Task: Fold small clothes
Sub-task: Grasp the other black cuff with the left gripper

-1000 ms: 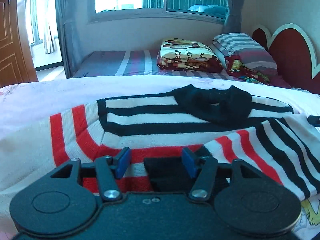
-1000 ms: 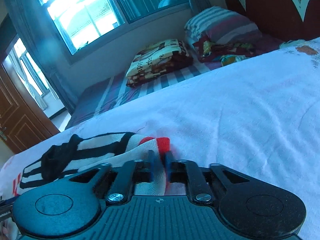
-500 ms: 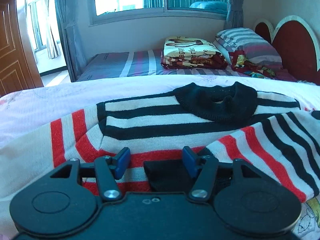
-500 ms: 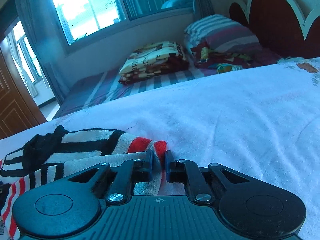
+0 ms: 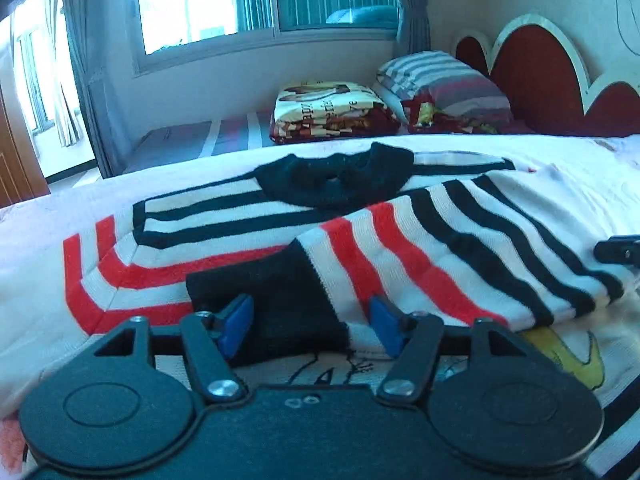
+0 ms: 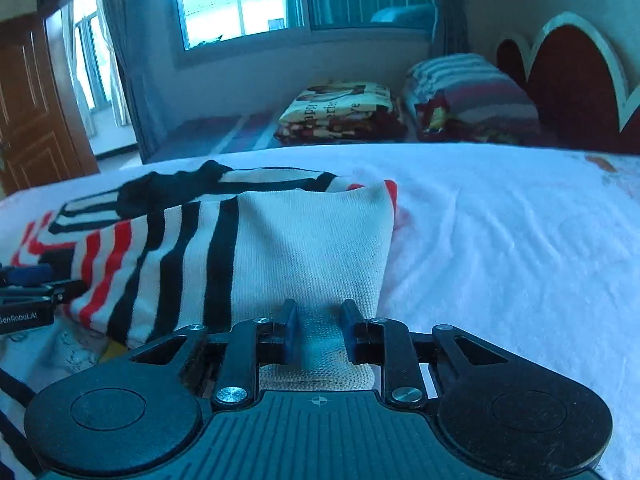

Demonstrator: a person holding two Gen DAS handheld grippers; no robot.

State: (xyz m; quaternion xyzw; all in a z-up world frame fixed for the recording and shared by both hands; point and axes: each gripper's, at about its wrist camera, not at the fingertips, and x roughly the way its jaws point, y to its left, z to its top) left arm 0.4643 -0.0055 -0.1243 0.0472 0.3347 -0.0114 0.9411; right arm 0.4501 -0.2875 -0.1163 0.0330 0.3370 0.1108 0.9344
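Up close in the left wrist view, the left gripper [image 5: 311, 322] hovered low over the striped sweater [image 5: 248, 220], which lay spread on the white bed sheet [image 5: 580, 184]. Its blue pads stood wide apart and were opening further; the sleeve's black cuff [image 5: 280, 292] lay between them, untouched by either pad. The sleeve was folded across the sweater's body, hiding the part beneath it. At the right edge a dark piece of the right gripper [image 5: 618, 250] was cut off by the frame. Beyond the bed, a folded blanket [image 5: 332, 110] and a striped pillow [image 5: 444, 80] sat below the window.

From the right wrist view, the right gripper [image 6: 319, 330] had a cream fold of the sweater [image 6: 312, 240] running between its narrow-set jaws, which were opening; whether the pads pressed the cloth was hard to make out. The garment's lower edge vanished under the gripper body. At the far left the other gripper [image 6: 28, 292] showed only partly, its label cut off.
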